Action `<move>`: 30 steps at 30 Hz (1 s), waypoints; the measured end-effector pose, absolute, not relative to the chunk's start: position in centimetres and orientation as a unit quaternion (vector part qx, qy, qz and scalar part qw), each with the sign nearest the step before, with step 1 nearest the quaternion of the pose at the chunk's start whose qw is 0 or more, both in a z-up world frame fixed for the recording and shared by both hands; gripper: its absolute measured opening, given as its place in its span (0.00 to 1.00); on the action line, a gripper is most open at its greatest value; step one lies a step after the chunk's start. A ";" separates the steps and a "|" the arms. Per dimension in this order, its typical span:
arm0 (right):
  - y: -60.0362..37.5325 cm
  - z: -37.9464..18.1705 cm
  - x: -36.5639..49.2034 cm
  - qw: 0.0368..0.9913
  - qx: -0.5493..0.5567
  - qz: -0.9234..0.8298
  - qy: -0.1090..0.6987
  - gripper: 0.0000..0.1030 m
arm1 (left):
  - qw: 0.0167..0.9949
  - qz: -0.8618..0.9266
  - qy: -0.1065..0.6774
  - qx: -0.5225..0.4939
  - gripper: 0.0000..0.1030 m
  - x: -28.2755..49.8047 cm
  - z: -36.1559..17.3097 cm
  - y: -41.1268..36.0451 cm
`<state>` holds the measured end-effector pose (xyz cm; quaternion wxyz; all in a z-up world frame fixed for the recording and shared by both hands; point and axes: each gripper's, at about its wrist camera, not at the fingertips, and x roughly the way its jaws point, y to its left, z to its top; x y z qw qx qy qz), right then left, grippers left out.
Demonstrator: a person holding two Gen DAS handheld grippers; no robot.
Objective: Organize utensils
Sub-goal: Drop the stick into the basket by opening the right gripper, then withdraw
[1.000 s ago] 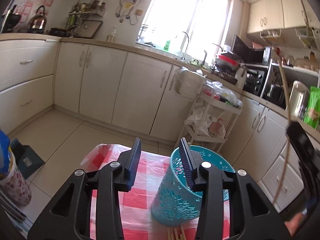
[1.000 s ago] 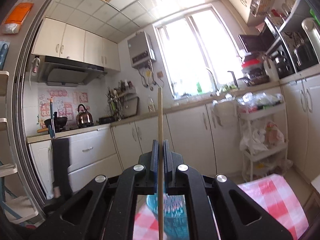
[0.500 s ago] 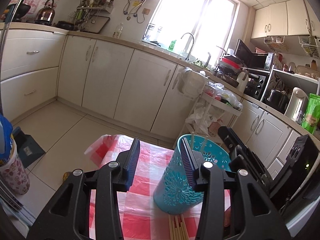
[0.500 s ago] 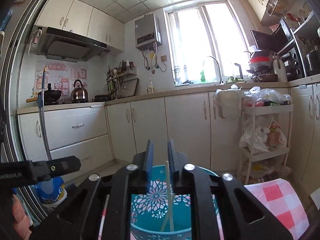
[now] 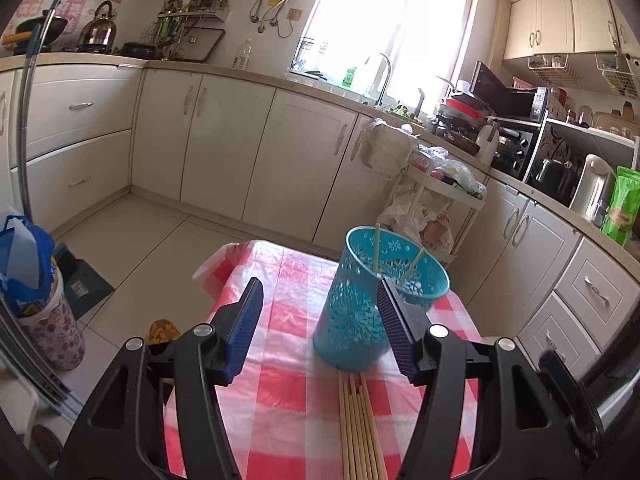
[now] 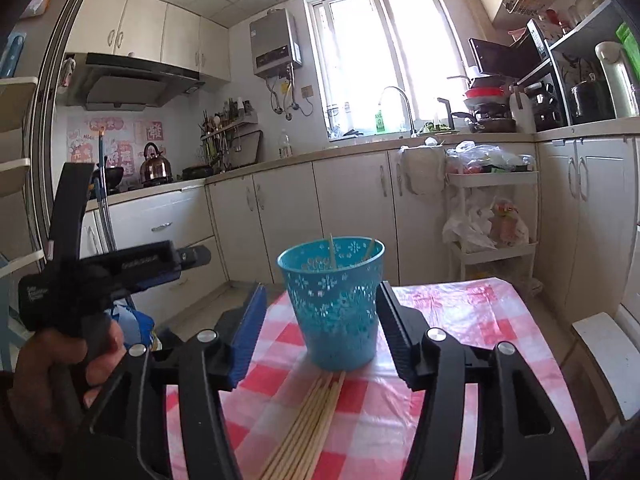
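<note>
glossy checked plastic cloth (image 6: 460, 320) bears a perforated teal cup (image 6: 334, 304), thin wooden sticks (image 6: 312, 424); both tools just opened, empty.

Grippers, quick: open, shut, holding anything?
Left gripper: open, holding nothing, jaws just opened wider.
Right gripper: open, holding nothing, jaws just opened.

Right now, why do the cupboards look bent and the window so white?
Left wrist view: the fisheye lens bows the cupboards, and daylight washes out the window. Right wrist view: the same glare at the window, dark rounded corners, yet the teal holder stays sharp.
</note>
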<state>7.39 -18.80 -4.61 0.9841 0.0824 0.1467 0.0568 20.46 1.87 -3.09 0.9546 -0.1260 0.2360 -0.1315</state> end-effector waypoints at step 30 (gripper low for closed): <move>-18.1 -4.9 0.9 0.971 0.084 0.057 0.215 0.59 | 0.969 -0.111 0.214 -0.059 0.71 11.3 0.1 1.9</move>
